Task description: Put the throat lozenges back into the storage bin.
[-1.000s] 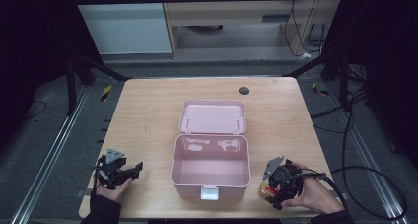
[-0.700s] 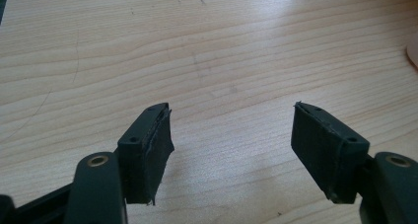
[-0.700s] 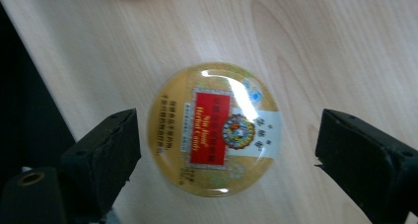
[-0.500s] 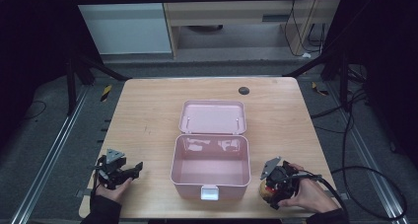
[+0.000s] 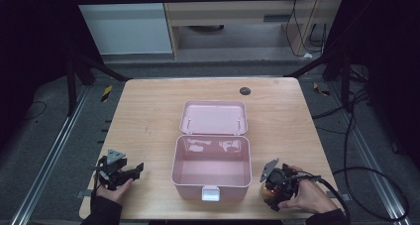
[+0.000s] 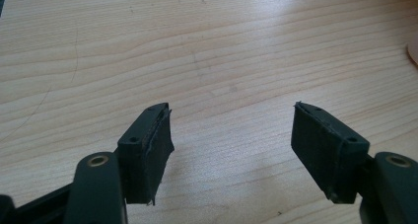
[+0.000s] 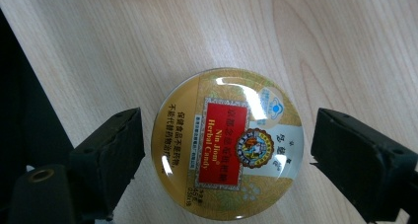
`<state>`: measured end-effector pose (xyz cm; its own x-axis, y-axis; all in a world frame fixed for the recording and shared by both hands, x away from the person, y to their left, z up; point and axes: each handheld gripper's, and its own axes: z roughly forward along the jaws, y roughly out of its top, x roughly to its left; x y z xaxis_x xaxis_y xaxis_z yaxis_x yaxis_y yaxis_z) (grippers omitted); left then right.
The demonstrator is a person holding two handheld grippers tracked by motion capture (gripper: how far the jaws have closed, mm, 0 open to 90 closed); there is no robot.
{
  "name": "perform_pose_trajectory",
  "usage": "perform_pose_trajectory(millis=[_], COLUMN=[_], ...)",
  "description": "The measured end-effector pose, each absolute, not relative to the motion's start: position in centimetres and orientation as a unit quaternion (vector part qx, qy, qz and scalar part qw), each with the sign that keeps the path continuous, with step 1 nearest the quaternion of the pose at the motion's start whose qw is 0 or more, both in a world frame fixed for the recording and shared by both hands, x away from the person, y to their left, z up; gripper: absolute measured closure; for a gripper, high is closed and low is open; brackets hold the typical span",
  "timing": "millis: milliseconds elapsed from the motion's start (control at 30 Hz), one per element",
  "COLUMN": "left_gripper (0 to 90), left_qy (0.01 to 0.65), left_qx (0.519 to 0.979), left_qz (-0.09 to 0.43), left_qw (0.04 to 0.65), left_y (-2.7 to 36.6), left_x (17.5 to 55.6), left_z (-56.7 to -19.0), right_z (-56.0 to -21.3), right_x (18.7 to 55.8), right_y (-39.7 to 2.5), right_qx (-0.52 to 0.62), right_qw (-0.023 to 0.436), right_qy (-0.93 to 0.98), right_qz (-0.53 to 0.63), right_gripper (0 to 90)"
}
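- Right gripper view looks straight down on a round candy tin [image 7: 227, 144] lying flat on the wooden table [image 7: 345, 46].
- The tin's lid is shiny gold with a red box in the middle. White letters in the red box read "Nin Jiom Herbal Candy". There is small Chinese writing beside the red box, a little round picture, and a blue mark near the rim. The tiny print is too small to read.
- The right gripper [image 7: 224, 160] is spread wide, one black jaw on each side of the tin. The jaws are just beside the tin, with a small gap on both sides, so nothing is gripped.
- In the high view, the pink box [image 5: 212, 166] sits in the middle of the table with its lid [image 5: 214, 118] flipped back and open.
- The right gripper [image 5: 273, 185] and the tin under it are just to the right of the pink box, near the table's front edge.
- The left gripper [image 5: 136, 169] is to the left of the pink box, held in a hand [image 5: 111, 188].
- In the left gripper view, the left gripper [image 6: 231, 150] is spread wide over bare wood.
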<state>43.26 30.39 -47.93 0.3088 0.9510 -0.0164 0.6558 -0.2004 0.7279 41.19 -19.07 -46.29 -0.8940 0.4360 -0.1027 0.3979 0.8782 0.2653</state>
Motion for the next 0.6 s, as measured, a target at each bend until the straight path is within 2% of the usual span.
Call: perform_pose_trajectory(millis=[400,600], left_gripper=[31.4,31.4], left_qy=[0.543,0.543], left_qx=[0.74,0.739], left_qz=[0.227,0.227], left_qw=[0.326,0.326], left_y=[30.42,30.42], left_x=[43.26,43.25], left_z=[-47.93,-47.92], right_z=[-46.92,-47.01], right_x=[41.44,41.52], right_y=[-18.8,-18.76], right_qx=[0.217,0.217], right_qw=[0.07,0.067], right_qy=[0.969,0.97], right_qz=[0.094,0.091], right_gripper=[19.9,20.2])
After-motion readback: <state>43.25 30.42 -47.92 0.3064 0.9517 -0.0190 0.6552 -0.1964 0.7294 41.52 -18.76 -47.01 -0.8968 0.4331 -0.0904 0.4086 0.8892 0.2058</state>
